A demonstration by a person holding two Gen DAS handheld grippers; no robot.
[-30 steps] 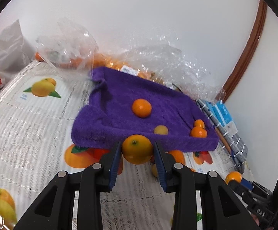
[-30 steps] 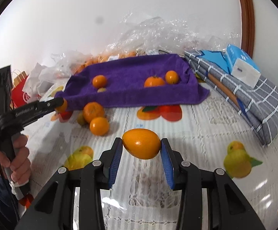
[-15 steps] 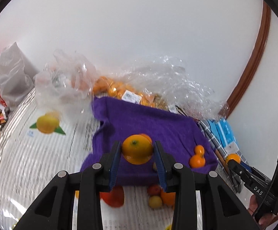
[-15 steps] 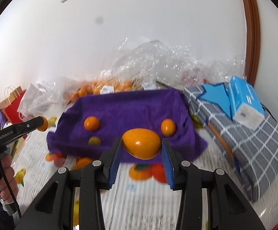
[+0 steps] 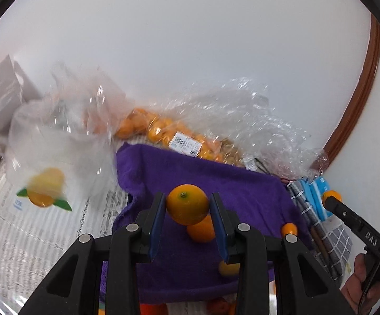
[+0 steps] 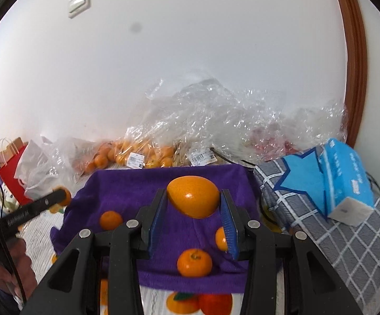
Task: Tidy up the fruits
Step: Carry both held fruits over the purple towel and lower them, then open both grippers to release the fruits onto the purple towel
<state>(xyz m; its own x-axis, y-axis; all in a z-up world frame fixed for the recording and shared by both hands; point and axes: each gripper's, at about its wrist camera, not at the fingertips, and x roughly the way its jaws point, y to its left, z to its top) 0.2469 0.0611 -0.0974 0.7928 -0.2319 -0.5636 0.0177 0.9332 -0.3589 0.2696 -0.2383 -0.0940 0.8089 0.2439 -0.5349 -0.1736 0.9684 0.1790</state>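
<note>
My left gripper (image 5: 188,207) is shut on a round orange (image 5: 188,204) and holds it above the purple towel (image 5: 242,191). My right gripper (image 6: 193,202) is shut on an egg-shaped orange fruit (image 6: 193,196), also above the purple towel (image 6: 127,191). Loose oranges lie on the towel: one under the left jaws (image 5: 201,229), a small one at the right (image 5: 289,229), and in the right wrist view one at the left (image 6: 110,220) and one at the front (image 6: 194,262). The right gripper's tip (image 5: 331,199) shows at the right of the left wrist view.
Clear plastic bags of oranges (image 6: 137,155) lie against the wall behind the towel. A folded grey checked cloth (image 6: 334,241) with a blue tissue pack (image 6: 347,178) lies to the right. A red paper bag (image 6: 9,173) and white bags stand at the left.
Both grippers have risen and moved forward over the purple towel, each still holding its fruit. The loose fruits on the tablecloth have passed below view.
</note>
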